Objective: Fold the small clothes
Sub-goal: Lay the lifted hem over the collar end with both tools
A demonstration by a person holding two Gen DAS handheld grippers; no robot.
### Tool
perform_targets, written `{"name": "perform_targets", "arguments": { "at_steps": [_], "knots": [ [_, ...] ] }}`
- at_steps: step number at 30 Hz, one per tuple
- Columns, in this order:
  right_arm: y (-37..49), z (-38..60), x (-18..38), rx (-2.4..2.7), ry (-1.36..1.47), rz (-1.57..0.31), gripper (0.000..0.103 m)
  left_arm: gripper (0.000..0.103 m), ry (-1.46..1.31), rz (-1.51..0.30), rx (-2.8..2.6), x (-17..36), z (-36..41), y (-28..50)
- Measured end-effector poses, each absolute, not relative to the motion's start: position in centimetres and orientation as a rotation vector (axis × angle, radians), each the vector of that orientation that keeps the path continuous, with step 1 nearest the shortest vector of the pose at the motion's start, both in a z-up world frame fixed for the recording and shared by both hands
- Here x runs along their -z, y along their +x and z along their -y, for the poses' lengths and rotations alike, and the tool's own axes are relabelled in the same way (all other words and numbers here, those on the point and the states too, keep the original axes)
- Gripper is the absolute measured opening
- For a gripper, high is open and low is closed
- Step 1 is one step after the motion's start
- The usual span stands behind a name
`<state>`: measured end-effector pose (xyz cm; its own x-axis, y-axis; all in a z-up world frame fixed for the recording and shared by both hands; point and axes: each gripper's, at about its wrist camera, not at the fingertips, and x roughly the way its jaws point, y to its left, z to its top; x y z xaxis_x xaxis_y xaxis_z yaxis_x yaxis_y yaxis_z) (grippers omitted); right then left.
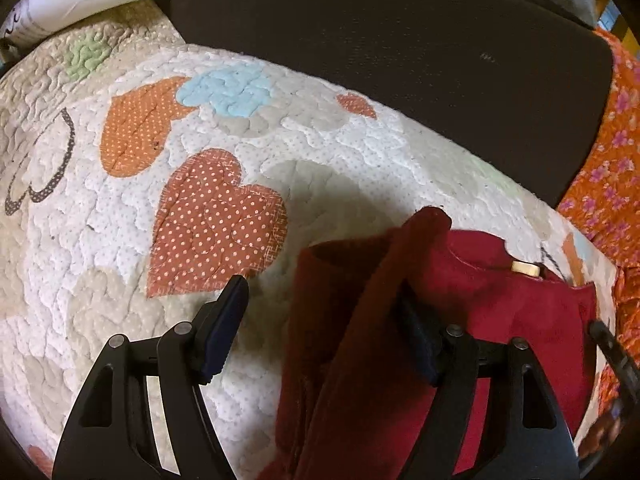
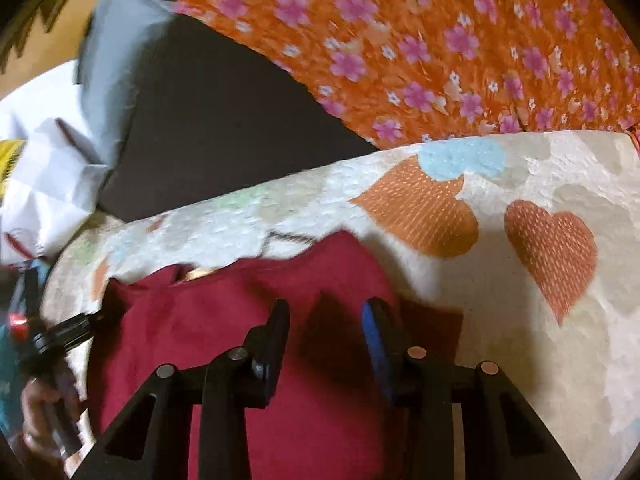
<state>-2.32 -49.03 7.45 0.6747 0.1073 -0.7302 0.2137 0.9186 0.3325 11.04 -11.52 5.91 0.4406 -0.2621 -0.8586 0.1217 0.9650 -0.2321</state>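
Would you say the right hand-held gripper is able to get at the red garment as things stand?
Probably yes: the right hand-held gripper is open directly over the red garment, which lies spread on the quilt, with nothing between its fingers and the cloth.

red garment point(image 1: 500, 320) cut off below, right view blurred

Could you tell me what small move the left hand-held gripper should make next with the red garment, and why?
Probably it should close on the raised fold. The left hand-held gripper is open, and a strip of the red garment stands up between its fingers, draped over the right-side finger. The right hand-held gripper hovers open above the garment on the quilt, gripping nothing.
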Motion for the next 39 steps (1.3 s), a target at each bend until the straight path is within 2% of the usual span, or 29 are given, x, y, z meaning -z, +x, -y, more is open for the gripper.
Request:
{"name": "perform_targets", "arguments": {
  "at_steps": [4,8,10,16,26,33,39],
  "knots": [
    [-5.9,46.7,-8.1,0.069,0.314,-0.838,0.038,0.073,-0.163,-1.069,0.239,-6.8,10.1,9.1],
    [-5.9,45.4,-5.1,0.108,0.221,-0.921,0.039,0.073,-0.156,-1.051,0.225,-7.8,9.3,6.9],
    [-5.8,44.7,-5.8,0.127,0.176,-0.918,0.039,0.073,-0.125,-1.032,0.226,-8.8,9.0,4.9],
    [-5.7,41.4,-9.3,-0.008,0.281,-0.857,0.039,0.073,-0.025,-0.979,0.239,-11.0,8.4,-0.3],
    [0.7,31.3,-9.6,-0.214,0.285,-0.854,0.039,0.073,0.002,-0.992,0.218,-9.3,7.1,-3.3],
    [6.3,26.4,-8.9,-0.222,0.195,-0.883,0.039,0.073,-0.157,-1.161,0.277,-6.0,6.0,-1.4],
    [11.4,23.0,-5.8,-0.199,0.115,-0.982,0.033,0.073,-0.149,-1.191,0.288,-5.5,6.3,-1.2]
  ]
}}
